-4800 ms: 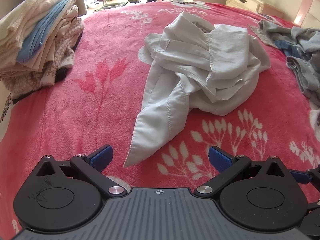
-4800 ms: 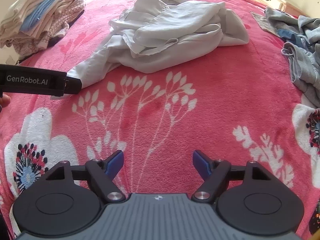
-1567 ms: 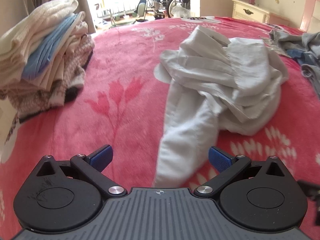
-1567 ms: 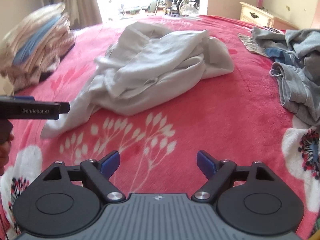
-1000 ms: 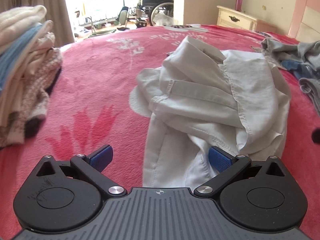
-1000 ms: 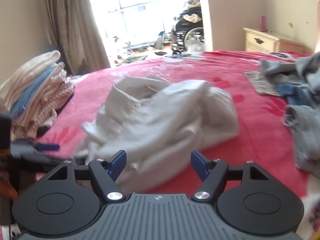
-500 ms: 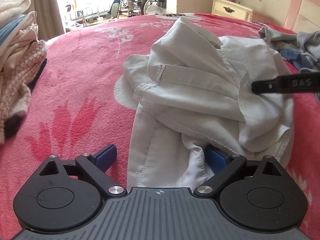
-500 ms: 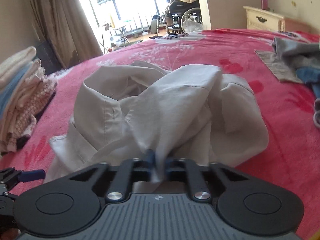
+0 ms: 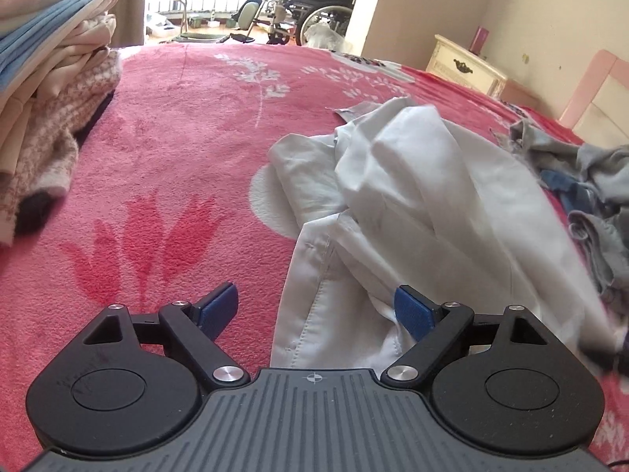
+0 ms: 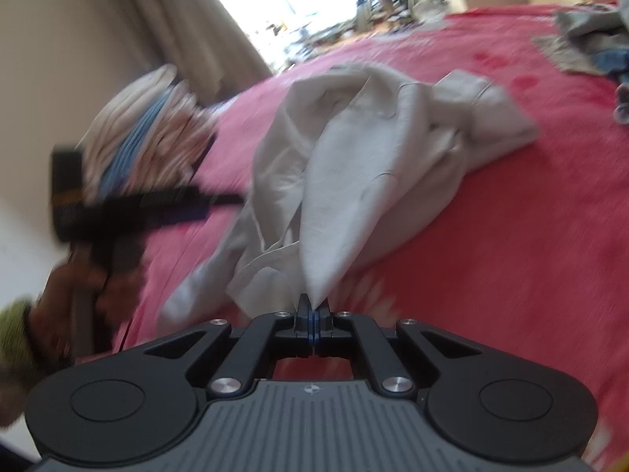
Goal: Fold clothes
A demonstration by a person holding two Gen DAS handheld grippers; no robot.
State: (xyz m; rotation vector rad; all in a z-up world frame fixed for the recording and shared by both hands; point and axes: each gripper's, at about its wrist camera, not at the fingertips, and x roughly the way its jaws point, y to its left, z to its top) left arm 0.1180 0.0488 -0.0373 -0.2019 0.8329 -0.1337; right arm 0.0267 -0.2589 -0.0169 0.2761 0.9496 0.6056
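Currently you are pinching a corner of the white shirt (image 10: 354, 165) in the right gripper (image 10: 313, 316), fingers fully closed on the cloth, which is drawing up taut into a peak from the pinch. The right wrist view is motion-blurred, so finer detail is not readable. Your left gripper (image 9: 314, 306) is standing with its fingers spread wide, gripping nothing, the shirt's hem (image 9: 310, 322) lying between and just ahead of them. Beyond both grippers the shirt is lying crumpled in the middle of the red floral blanket (image 9: 177, 137): no flat panel, no crease, so this garment is reading as unfolded. Further left, a stack of folded clothes (image 9: 47, 63) is sitting at the bed edge. Far right, a grey and blue heap (image 9: 589, 181) is lying loose, so judged remaining: this shirt, then that heap.
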